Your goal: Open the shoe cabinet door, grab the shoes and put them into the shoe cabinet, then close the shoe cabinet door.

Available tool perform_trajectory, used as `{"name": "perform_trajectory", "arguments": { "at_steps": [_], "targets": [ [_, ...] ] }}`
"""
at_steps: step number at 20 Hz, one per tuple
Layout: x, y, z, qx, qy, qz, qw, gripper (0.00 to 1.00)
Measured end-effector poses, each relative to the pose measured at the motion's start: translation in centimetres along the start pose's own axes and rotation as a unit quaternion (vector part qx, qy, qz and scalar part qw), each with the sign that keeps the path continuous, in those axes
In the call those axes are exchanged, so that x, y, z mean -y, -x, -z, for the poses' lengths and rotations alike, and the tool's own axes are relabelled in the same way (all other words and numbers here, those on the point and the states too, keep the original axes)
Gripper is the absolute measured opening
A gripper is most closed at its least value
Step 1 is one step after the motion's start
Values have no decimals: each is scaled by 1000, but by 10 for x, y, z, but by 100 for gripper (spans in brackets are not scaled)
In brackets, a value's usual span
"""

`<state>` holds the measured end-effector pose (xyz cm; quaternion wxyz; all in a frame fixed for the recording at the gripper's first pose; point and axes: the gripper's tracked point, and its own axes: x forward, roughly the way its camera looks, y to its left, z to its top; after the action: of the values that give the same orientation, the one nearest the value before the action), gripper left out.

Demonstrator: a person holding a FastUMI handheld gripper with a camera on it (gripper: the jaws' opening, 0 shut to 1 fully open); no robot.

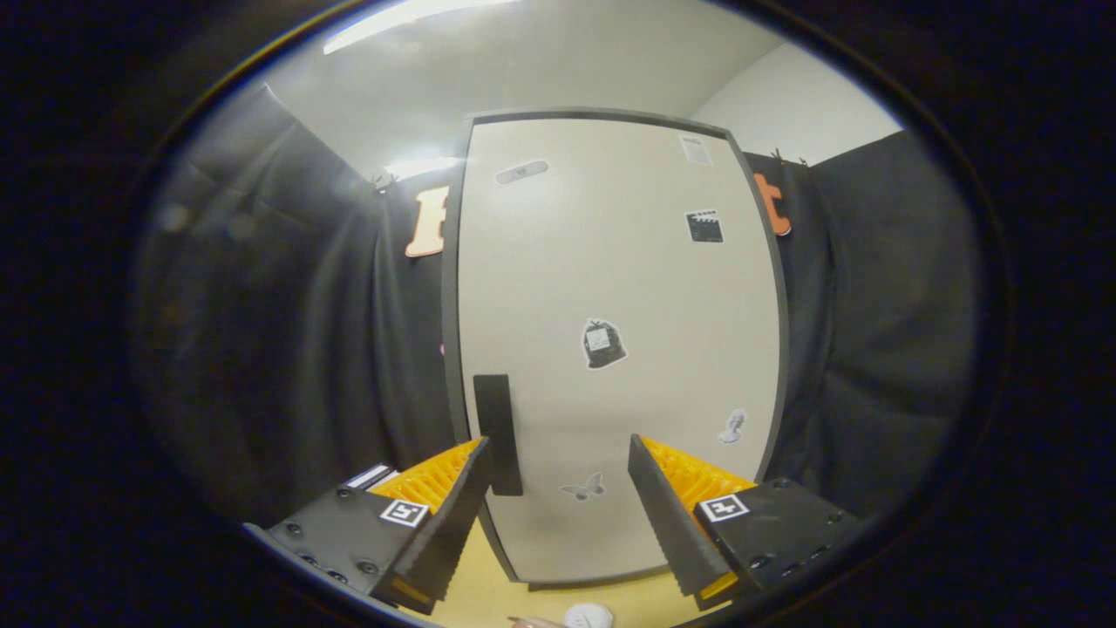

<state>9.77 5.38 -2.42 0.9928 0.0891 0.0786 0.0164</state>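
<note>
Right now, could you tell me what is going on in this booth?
A person is holding a gripper up to a shoe cabinet. Its door is shut, and it bears a few stickers and a dark vertical handle near one edge. The fingers are open and hold nothing; the handle stands just ahead of one finger. Opening the door has not yet begun.

Handle (498,434): lower end partly hidden behind one finger (453,515) of the spread gripper (558,453). Door (610,349) stickers: too small to identify. White round object (588,616) by the fingers: cut off, unidentifiable.
</note>
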Motion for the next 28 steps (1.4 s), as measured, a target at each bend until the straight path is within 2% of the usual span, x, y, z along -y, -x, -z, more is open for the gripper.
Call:
{"name": "perform_trajectory", "arguments": {
  "at_steps": [7, 16, 22, 28],
  "targets": [
    [-35, -45, 11, -2, -8, -3, 1000, 96],
    [-43, -88, 29, -19, 0, 15, 1000, 94],
    [-49, -92, 36, -26, 15, 13, 999, 38],
    [-49, -91, 36, -26, 17, 23, 999, 21]
  ]
}}
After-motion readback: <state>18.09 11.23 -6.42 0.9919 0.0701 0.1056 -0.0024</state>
